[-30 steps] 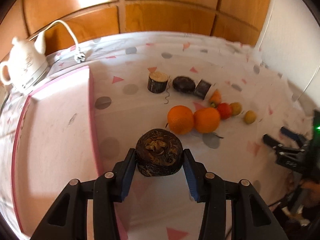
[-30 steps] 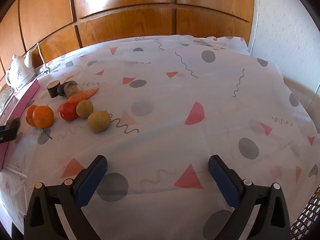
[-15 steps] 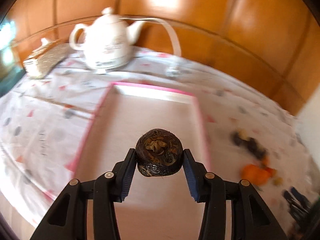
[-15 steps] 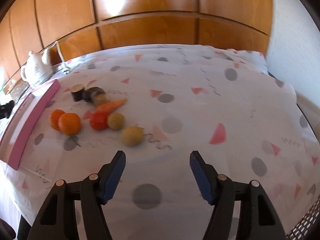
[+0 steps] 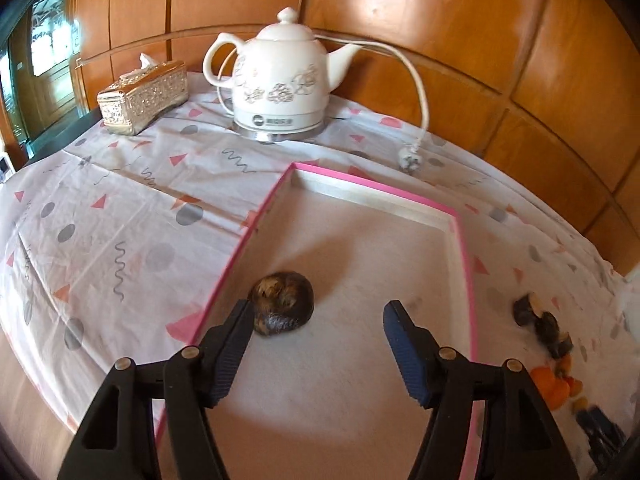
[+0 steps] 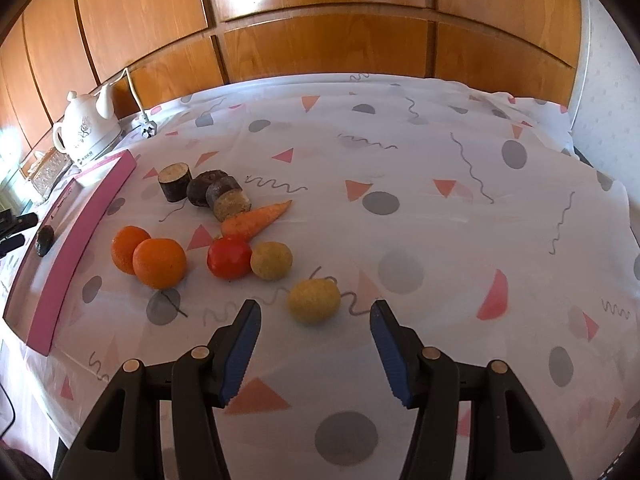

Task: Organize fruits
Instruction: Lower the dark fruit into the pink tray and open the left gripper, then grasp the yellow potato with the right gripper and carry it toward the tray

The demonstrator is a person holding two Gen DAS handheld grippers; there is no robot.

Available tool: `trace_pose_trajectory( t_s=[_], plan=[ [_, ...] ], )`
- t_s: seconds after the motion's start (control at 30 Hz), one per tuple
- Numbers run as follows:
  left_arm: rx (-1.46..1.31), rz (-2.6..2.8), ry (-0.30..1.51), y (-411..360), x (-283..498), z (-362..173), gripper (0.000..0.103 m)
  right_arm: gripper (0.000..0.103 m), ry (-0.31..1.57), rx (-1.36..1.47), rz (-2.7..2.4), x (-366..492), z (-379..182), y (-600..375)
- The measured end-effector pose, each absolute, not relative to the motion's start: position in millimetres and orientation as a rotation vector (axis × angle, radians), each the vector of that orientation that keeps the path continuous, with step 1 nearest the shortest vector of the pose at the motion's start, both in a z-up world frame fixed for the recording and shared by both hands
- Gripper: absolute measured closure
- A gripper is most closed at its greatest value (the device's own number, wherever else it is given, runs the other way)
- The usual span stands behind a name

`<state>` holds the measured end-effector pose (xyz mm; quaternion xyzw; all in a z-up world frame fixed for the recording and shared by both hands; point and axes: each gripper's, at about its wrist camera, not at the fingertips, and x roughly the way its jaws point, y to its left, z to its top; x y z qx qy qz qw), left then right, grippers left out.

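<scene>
Two oranges point(image 6: 160, 263), touching, near pink tray's long edge.
One tomato point(image 6: 229, 257).
One carrot point(image 6: 256, 220).
Two yellowish round fruits: one point(image 6: 271, 260) beside tomato, one point(image 6: 314, 300) nearer table's front edge.
Three dark stubby pieces point(image 6: 208, 193) in row toward table's far edge.
One dark round fruit point(image 5: 282, 308) in tray, by its left rim.
One tray point(image 5: 466, 264).
One white kettle point(image 5: 280, 84).
One tissue box point(image 5: 144, 98), far-left corner.
</scene>
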<state>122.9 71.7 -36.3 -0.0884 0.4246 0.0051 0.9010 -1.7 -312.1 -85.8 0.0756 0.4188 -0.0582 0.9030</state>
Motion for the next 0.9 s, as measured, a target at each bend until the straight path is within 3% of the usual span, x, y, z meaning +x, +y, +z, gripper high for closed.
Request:
trace_pose_trajectory(
  t_s=[0.17,0.23,0.9],
  plan=[
    [-0.171,-0.007,0.87,55.8,92.0,-31.7,0.035,0.047,0.888,0.119,-0.122,9.2,-93.3,-307.7],
    [-0.136,-0.009,0.866,46.4,79.0,-30.3,0.036,0.071,0.901,0.099,-0.119,12.3,-96.7,-305.7],
    [-0.153,0.041,0.867,44.0,19.2,-34.7,0.032,0.073,0.866,0.059,-0.116,-0.5,-97.0,-302.2]
  ],
)
